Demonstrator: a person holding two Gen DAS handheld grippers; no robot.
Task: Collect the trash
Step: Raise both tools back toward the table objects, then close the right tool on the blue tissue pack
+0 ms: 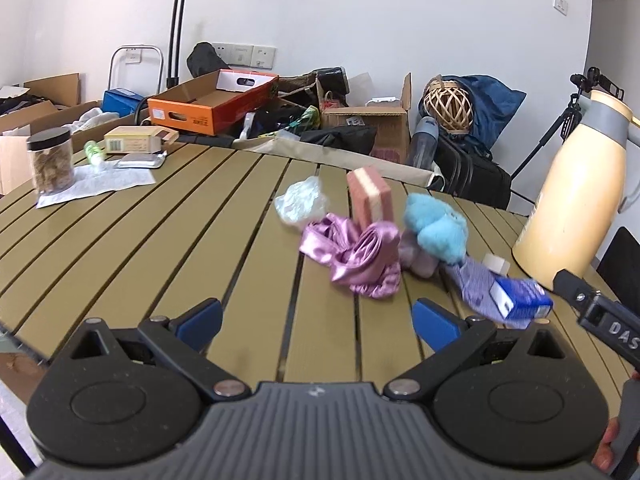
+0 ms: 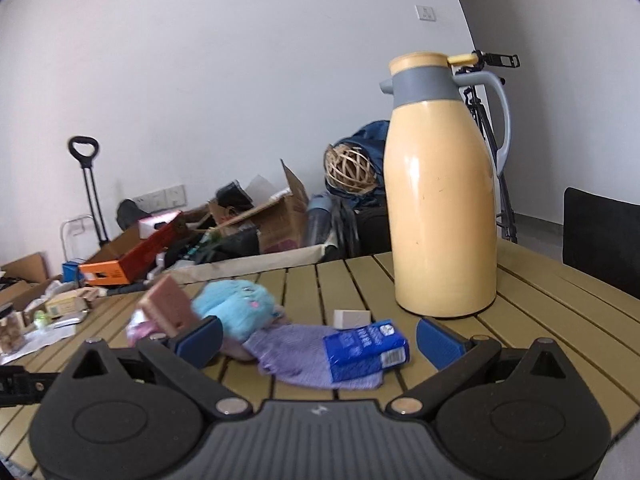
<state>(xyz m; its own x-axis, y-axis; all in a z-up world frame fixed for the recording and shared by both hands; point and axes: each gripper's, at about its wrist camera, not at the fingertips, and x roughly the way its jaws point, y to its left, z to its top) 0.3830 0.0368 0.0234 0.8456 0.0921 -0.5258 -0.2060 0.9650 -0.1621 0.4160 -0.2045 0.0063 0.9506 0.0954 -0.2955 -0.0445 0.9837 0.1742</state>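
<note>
A blue carton (image 2: 366, 350) lies on a purple knit cloth (image 2: 296, 350) on the slatted table; the carton (image 1: 520, 298) also shows in the left wrist view. My right gripper (image 2: 318, 338) is open, its blue pads on either side of the carton and just short of it. My left gripper (image 1: 318, 322) is open over bare slats, nothing between its pads. Ahead of it lie a crumpled clear plastic bag (image 1: 302, 202), a pink satin cloth (image 1: 356, 256), a pink sponge block (image 1: 370, 198) and a light blue plush toy (image 1: 434, 226).
A tall yellow thermos jug (image 2: 442, 200) stands right of the pile. A small white box (image 2: 352, 319) sits behind the carton. At the table's far left are a jar (image 1: 52, 160), a paper sheet (image 1: 100, 184) and a box (image 1: 132, 140). Cardboard boxes and bags crowd the floor beyond.
</note>
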